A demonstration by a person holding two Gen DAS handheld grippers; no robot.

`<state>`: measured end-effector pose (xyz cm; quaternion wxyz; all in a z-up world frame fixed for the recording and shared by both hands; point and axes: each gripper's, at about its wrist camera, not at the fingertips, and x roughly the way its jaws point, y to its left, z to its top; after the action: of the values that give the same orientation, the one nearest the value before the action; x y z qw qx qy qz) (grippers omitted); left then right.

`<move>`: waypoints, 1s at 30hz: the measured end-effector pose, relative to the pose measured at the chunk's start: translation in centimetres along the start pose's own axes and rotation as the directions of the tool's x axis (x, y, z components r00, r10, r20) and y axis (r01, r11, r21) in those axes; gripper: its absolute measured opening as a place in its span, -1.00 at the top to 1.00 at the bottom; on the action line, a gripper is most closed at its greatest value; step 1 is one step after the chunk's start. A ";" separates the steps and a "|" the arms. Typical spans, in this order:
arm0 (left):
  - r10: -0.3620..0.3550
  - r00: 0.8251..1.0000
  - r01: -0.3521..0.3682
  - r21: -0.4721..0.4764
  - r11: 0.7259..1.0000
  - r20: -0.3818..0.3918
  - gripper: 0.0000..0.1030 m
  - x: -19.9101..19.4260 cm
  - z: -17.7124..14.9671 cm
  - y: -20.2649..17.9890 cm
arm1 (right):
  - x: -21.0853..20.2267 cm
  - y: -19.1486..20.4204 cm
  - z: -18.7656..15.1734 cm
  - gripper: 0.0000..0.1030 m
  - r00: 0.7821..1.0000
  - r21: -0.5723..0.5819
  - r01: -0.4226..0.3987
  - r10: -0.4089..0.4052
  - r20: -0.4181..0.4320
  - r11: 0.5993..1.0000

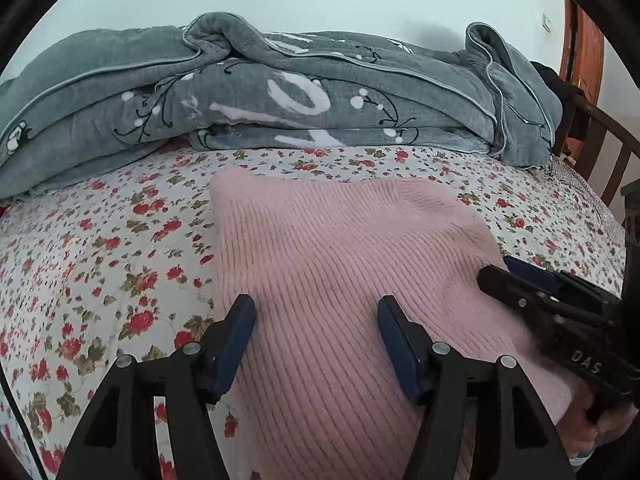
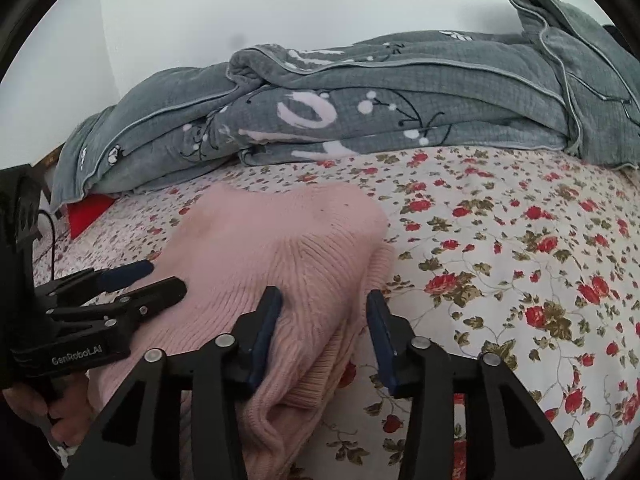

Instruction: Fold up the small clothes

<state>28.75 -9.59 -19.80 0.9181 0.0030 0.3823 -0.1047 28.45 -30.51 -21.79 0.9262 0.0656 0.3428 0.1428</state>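
Pink sweater point(image 1: 320, 248) folded | near edge cut off | left claw point(image 1: 316, 344) spread | right claw point(image 2: 324, 332) spread

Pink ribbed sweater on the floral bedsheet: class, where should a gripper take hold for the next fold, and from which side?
Probably the pink ribbed sweater at its layered ribbed hem on the right edge, approached from the right by the right gripper, whose open jaws already straddle that raised edge.
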 end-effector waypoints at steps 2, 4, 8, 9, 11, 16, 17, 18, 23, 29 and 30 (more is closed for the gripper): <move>-0.019 1.000 0.019 0.001 1.000 0.000 -0.23 -0.7 -0.3 -0.1 | -0.1 0.1 -0.1 0.17 1.000 -0.010 0.010 -0.010 0.000 1.000; -0.046 0.999 0.046 0.017 0.999 0.004 -0.27 -1.6 -0.9 -0.2 | -0.3 0.3 -0.1 0.17 1.000 -0.021 0.025 -0.025 0.000 0.999; -0.107 0.994 0.106 0.030 0.994 0.012 -0.31 -3.2 -2.2 0.0 | -1.1 0.0 -0.4 0.17 1.000 -0.010 0.019 -0.019 -0.008 1.000; -0.114 0.993 0.114 0.029 0.993 0.011 -0.32 -3.4 -2.5 0.1 | -1.3 -0.1 -0.5 0.17 1.000 -0.002 0.016 -0.016 -0.014 1.000; -0.110 0.994 0.110 0.037 0.993 0.000 -0.34 -3.6 -3.3 0.3 | -2.1 -0.2 -0.5 0.16 1.000 0.017 0.004 -0.004 -0.018 1.000; -0.139 0.990 0.139 0.014 0.990 -0.013 -0.35 -4.5 -4.0 1.1 | -5.9 1.7 -1.3 0.16 0.997 -0.014 -0.025 0.026 0.068 1.000; -0.164 0.986 0.164 -0.024 0.986 -0.013 -0.35 -4.6 -4.0 1.7 | -6.3 2.1 -1.5 0.16 0.996 -0.025 -0.039 0.041 0.079 0.999; -0.193 0.981 0.192 -0.070 0.979 -0.015 -0.35 -4.6 -4.0 2.4 | -6.6 2.9 -1.8 0.16 0.994 -0.044 -0.052 0.056 0.091 0.998; -0.239 0.971 0.234 -0.167 0.958 -0.012 -0.34 -4.7 -4.4 3.7 | -4.9 7.0 -4.3 0.11 0.994 -0.275 0.079 -0.055 0.094 0.958; -0.204 0.974 0.194 -0.111 0.975 -0.093 -0.35 -3.5 -5.8 1.8 | -5.3 4.8 -5.1 0.12 0.996 -0.260 0.086 -0.078 0.039 0.962; -0.214 0.973 0.202 -0.121 0.972 -0.092 -0.35 -3.6 -5.9 1.9 | -5.8 4.4 -4.8 0.12 0.996 -0.240 0.084 -0.076 0.042 0.967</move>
<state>22.50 -6.55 -21.64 0.8796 -0.0826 0.4331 -0.1787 20.16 -27.99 -20.89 0.9378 -0.0592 0.3100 0.1451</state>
